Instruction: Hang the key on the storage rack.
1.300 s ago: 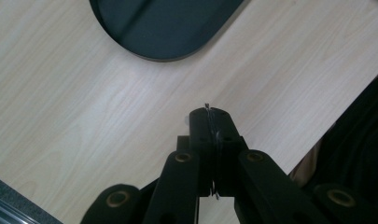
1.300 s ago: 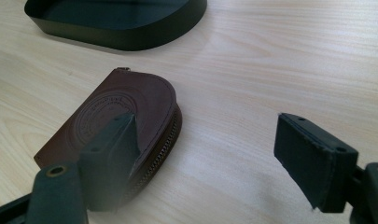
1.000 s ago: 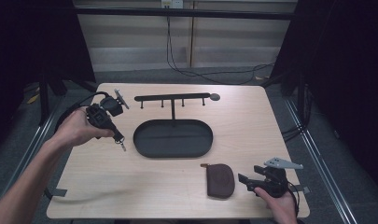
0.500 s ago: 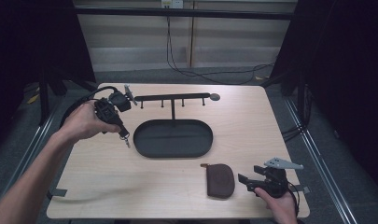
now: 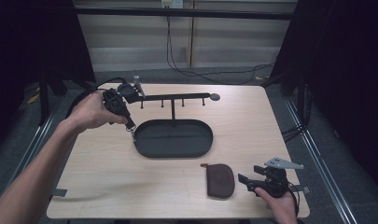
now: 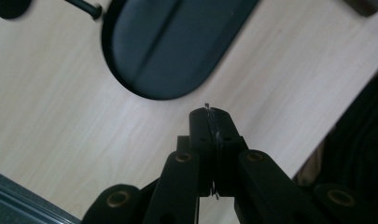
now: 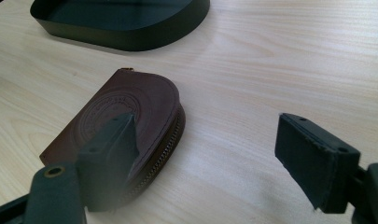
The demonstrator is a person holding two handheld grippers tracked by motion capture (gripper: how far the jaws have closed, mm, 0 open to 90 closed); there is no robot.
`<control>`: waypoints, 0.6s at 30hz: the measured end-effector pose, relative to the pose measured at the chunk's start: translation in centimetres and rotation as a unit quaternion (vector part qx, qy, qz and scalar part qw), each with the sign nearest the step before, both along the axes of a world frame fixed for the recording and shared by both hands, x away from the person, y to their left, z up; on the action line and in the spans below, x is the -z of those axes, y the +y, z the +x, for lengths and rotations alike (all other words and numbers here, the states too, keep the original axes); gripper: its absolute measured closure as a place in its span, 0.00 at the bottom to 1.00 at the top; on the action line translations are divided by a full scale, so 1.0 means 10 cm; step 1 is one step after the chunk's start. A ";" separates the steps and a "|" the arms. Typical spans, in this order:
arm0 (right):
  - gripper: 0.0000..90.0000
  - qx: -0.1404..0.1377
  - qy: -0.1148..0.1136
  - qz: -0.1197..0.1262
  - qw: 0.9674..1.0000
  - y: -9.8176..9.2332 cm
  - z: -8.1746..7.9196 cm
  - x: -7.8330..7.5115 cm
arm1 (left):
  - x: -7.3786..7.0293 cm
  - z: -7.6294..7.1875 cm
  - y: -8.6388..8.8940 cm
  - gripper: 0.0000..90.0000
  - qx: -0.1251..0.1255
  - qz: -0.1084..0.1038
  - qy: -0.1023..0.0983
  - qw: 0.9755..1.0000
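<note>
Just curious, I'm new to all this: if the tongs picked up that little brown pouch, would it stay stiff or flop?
The brown pouch would probably sag a little: it looks like soft leather, flat, with a zip along its curved edge. It seems light and lies flat on the table, so it should slide rather than roll. Its matte skin looks unlikely to slip.

Pouch (image 7: 126, 116) seal — embossed, lettering unreadable

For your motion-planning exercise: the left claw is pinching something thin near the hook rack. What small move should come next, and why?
Probably carry the left claw a little further up toward the hook rack. Its jaws are shut on a thin metal ring, likely a key ring, dangling beside the oval tray, below the hooks. The right claw waits open by the brown pouch.
</note>
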State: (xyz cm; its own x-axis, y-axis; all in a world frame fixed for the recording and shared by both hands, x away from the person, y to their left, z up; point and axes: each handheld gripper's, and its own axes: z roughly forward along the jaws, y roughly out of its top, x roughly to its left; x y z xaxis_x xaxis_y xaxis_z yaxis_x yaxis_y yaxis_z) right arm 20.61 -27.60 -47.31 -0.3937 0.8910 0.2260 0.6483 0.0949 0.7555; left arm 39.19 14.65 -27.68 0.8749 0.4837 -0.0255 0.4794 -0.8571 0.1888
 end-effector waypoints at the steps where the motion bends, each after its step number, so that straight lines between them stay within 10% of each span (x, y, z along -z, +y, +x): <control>1: 0.23 0.001 0.001 0.000 1.000 0.00 0.00 0.00 | -0.02 0.01 -0.01 0.99 0.005 -0.002 -0.006 1.000; 18: 0.23 -0.001 0.005 0.005 1.000 0.00 0.01 0.01 | -0.04 0.39 -0.12 0.99 -0.013 -0.009 0.000 1.000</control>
